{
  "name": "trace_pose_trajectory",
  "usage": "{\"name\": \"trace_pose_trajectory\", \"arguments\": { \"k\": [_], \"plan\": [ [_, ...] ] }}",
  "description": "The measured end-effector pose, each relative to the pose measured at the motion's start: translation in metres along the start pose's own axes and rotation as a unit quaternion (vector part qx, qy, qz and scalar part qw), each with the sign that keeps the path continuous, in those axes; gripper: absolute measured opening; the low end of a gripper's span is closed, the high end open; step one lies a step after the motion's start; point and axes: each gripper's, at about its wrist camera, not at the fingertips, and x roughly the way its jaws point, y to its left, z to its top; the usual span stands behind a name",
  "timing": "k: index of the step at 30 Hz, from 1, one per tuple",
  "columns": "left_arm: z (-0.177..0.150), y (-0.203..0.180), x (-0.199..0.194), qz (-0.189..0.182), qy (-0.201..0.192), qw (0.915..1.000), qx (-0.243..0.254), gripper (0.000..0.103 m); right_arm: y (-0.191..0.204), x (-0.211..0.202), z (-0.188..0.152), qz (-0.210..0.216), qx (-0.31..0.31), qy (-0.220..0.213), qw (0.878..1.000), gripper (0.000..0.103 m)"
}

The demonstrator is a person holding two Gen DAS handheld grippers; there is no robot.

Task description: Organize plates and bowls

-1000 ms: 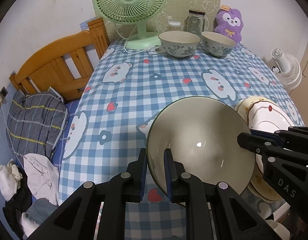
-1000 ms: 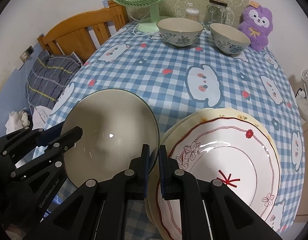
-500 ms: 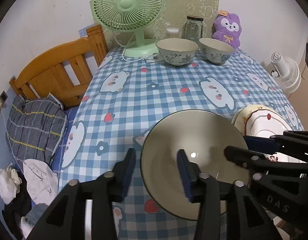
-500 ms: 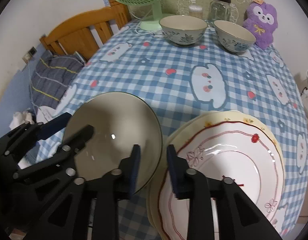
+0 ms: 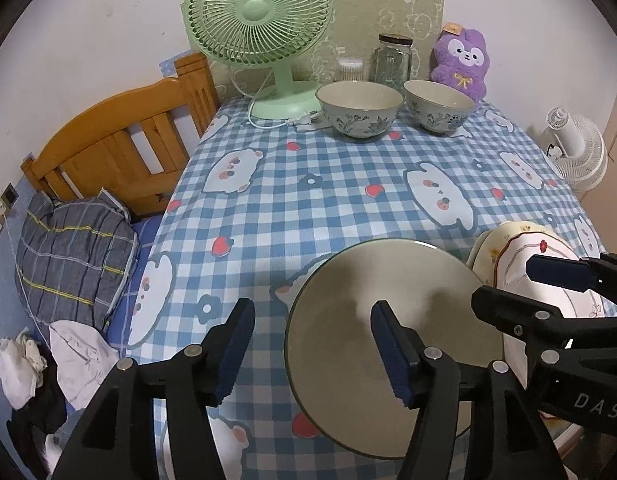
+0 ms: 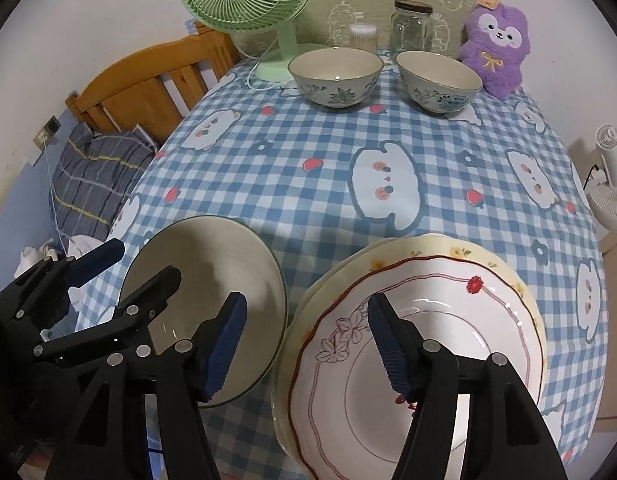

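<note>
A wide grey-cream bowl (image 5: 340, 288) with a dark rim rests on the checked tablecloth near the front edge. My left gripper (image 5: 312, 350) straddles its left rim, jaws opening, pads off the rim. My right gripper (image 6: 306, 336) straddles the right rim of the same bowl (image 6: 212, 252), jaws opening and touching nothing. A stack of floral plates (image 6: 448, 312) lies just to the right of the bowl. Two blue-patterned bowls (image 6: 334, 76) (image 6: 438, 80) stand side by side at the far end. Each view shows the other gripper across the wide bowl: right gripper (image 5: 524, 284), left gripper (image 6: 134, 268).
At the back of the table (image 5: 308, 200) stand a green fan (image 5: 260, 20), a glass jar (image 5: 392, 60), a small swab tub (image 5: 350, 70) and a purple plush (image 5: 462, 60). A wooden bed frame (image 5: 120, 148) and pillow (image 5: 72, 232) lie left. A white fan (image 5: 576, 156) stands right.
Both grippers were shut on opposite rims of the wide bowl. They have opened and let it go, and the bowl now sits flat on the cloth beside the plates.
</note>
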Motion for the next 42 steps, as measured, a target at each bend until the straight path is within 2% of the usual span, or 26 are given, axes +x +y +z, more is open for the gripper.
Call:
{"name": "trace_pose_trajectory", "arguments": {
  "k": [12,42],
  "plan": [
    [0.021,-0.005,-0.016,-0.001,-0.025,0.9997,0.004,0.074,-0.007,-0.024,0.016,-0.011,-0.012,-0.027,1.000,0.066],
    [0.092,-0.034,-0.056,0.001,-0.087,0.9960,0.016,0.075,-0.044,-0.082,0.068,-0.017,-0.012,-0.094,0.995,0.066]
  ]
}}
